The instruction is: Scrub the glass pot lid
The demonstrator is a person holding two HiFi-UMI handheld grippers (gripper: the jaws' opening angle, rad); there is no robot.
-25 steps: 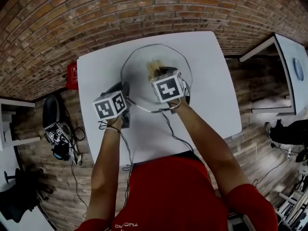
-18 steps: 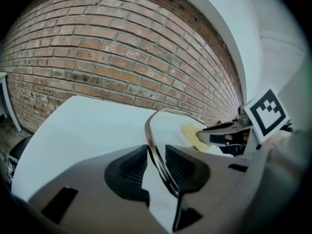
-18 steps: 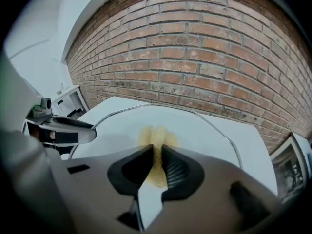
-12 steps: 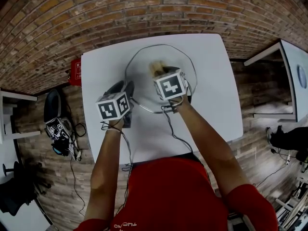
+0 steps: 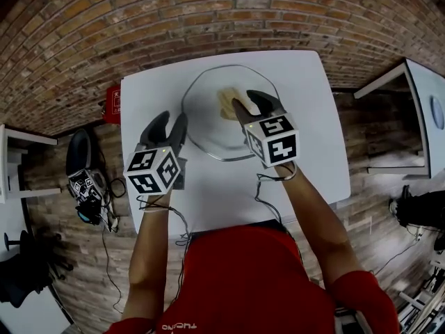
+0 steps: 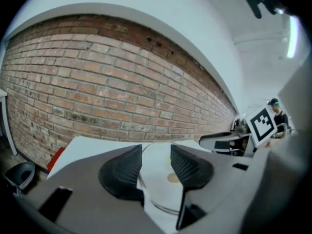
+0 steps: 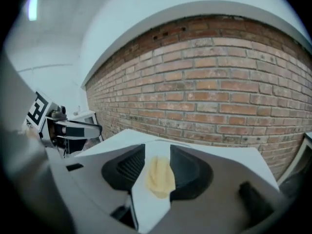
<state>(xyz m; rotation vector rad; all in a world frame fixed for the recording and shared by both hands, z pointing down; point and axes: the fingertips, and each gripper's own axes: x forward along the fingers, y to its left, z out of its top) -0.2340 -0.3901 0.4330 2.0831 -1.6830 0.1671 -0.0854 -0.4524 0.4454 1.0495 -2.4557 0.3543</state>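
Glass lid [image 5: 201,120] flat on white table [image 5: 309,145]

Steep overhead head view; low gripper views; glass lid [image 5: 208,125] in all

In the head view, the right claw [image 5: 245,100] covers the right rim of the glass pot lid [image 5: 205,127] and one edge of the yellow sponge [image 5: 225,103]. The person's torso [image 5: 243,277] hides the tabletop's [image 5: 313,158] near edge.
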